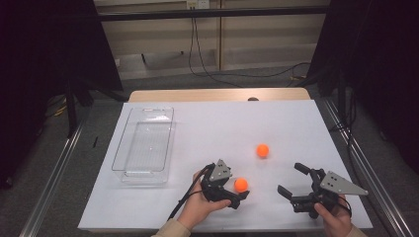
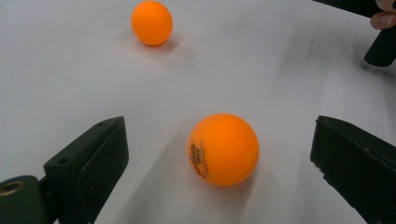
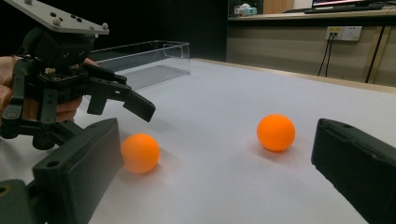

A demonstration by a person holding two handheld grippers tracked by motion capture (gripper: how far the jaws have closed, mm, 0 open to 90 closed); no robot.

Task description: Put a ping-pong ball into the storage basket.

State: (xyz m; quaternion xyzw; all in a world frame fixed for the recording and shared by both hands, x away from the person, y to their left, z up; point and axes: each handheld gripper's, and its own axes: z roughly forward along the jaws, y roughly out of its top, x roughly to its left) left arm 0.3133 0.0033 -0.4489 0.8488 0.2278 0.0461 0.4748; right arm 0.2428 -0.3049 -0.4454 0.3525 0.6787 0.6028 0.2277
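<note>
The left claw [image 2: 219, 154] is seen from behind its two black jaws, which are spread wide apart. An orange ball [image 2: 223, 149] with dark printed lettering is framed between them on the white table [image 2: 261, 70], touched by neither jaw. A second orange ball [image 2: 152, 23] lies farther off, well apart. Part of the other claw [image 2: 380, 44] and a fingertip [image 2: 384, 19] are seen at the upper right corner.

white table [image 1: 207, 128], 2 orange balls [image 1: 241, 184], clear bin [image 1: 144, 145]
</note>
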